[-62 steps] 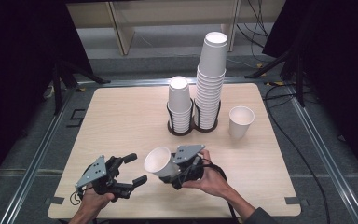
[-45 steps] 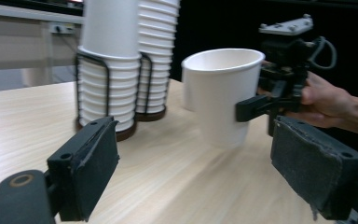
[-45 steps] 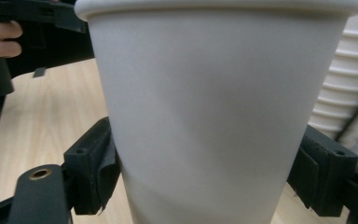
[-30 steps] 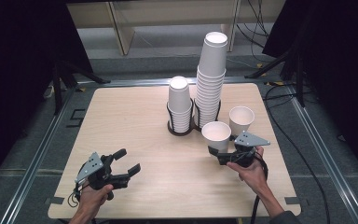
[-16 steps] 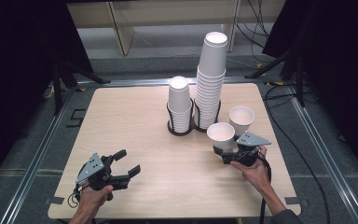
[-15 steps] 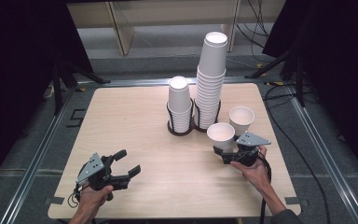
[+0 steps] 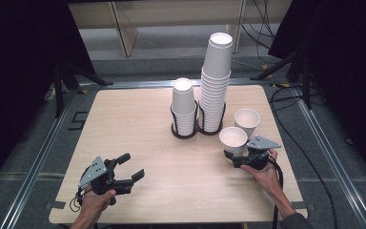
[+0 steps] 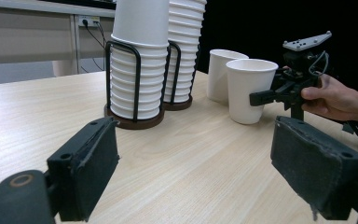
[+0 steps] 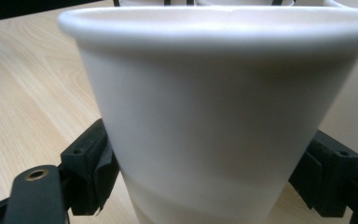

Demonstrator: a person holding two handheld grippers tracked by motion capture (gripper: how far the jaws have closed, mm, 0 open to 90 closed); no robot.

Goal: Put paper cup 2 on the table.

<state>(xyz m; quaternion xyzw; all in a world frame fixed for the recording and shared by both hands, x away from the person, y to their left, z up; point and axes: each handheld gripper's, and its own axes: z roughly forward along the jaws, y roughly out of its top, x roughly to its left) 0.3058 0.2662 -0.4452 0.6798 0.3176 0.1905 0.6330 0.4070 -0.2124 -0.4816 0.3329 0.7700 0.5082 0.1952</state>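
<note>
Moved since earlier: right tongs [image 7: 230,155] carried the held cup [image 7: 233,139] from the near middle of the surface [image 7: 138,124] to its right side, and it now sits beside the loose cup [image 7: 247,121]; left tongs [image 7: 131,170] kept their place.
High view, progress: held cup is upright, mouth up, just in front of the loose cup; looks set down or nearly so, not yet let go.
High view, left to do: judged, release this cup, then fetch the next one from the short stack [image 7: 184,105] or the tall stack [image 7: 215,81], both in the wire holder [image 7: 187,134].
High view, left tongs: near left corner, jaws spread, nothing in them.
Left gripper view, left tongs [image 8: 196,168]: released, pads [image 8: 91,161] wide apart over bare wood.
Left gripper view, held cup [image 8: 251,88]: base seems to rest on the surface, right tongs [image 8: 263,96] clamp its side about mid height; loose cup [image 8: 219,72] just behind, whether touching I cannot tell.
Right gripper view, right tongs [image 9: 209,186]: clenched on the held cup [image 9: 214,130], pads [image 9: 98,165] pressing both sides of its lower wall.
Right gripper view, cup look: plain white paper, rolled rim, tapering downward, no dent seen, empty as far as the high view shows.
</note>
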